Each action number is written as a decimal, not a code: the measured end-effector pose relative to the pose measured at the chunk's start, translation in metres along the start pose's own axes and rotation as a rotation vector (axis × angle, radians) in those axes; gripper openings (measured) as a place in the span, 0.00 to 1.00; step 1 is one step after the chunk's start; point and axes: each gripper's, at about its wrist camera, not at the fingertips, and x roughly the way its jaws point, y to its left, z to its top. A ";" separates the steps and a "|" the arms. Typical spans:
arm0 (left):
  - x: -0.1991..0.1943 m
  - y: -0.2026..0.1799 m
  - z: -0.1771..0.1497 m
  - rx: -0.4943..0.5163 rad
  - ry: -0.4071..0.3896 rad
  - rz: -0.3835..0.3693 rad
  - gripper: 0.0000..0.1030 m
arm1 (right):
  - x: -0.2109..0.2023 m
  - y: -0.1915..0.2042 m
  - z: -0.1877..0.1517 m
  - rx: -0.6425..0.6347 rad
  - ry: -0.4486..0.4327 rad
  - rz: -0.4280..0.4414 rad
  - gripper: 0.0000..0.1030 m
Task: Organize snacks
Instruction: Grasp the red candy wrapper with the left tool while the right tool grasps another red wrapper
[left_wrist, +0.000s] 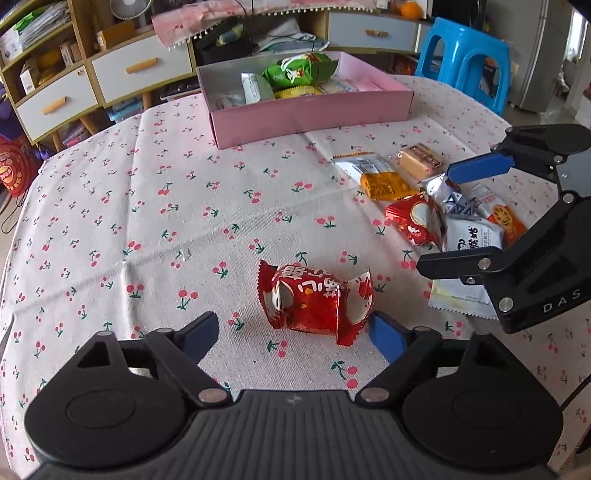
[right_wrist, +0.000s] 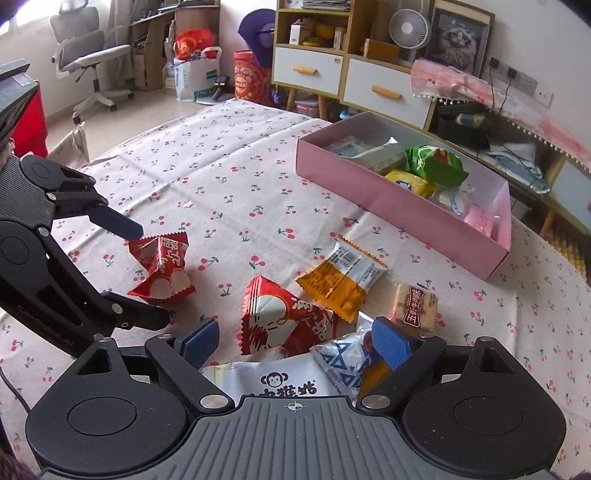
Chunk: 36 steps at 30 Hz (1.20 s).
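Observation:
A red snack packet (left_wrist: 314, 302) (right_wrist: 162, 269) lies on the cherry-print tablecloth (left_wrist: 147, 221). My left gripper (left_wrist: 293, 334) (right_wrist: 147, 275) straddles it, open; one blue pad (left_wrist: 386, 338) is at the packet's edge, the other stands apart. My right gripper (right_wrist: 295, 343) (left_wrist: 436, 218) hangs open over a pile: a second red packet (right_wrist: 284, 325) (left_wrist: 417, 221), a white monkey-logo packet (right_wrist: 277, 380) and a silver-blue packet (right_wrist: 343, 362). An orange-and-white packet (right_wrist: 340, 280) and a tan biscuit (right_wrist: 413, 302) lie just beyond. The pink box (left_wrist: 310, 114) (right_wrist: 388, 199) at the table's far side holds several snacks, a green packet (left_wrist: 299, 70) among them.
A blue plastic stool (left_wrist: 461, 62) stands behind the table on the right. A drawer cabinet (left_wrist: 129, 74) (right_wrist: 306, 70) lines the wall behind the box. An office chair (right_wrist: 88, 55) stands far off. Bare cloth stretches left of the snacks.

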 end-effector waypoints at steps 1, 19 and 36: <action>0.001 0.001 0.000 -0.001 0.002 -0.001 0.79 | 0.000 0.000 0.000 -0.002 -0.002 -0.003 0.89; 0.001 0.007 0.004 -0.066 -0.023 -0.031 0.54 | 0.009 0.000 0.005 -0.021 -0.014 -0.009 0.71; 0.001 0.013 0.007 -0.127 -0.022 -0.043 0.48 | 0.009 -0.005 0.009 0.042 -0.006 0.031 0.37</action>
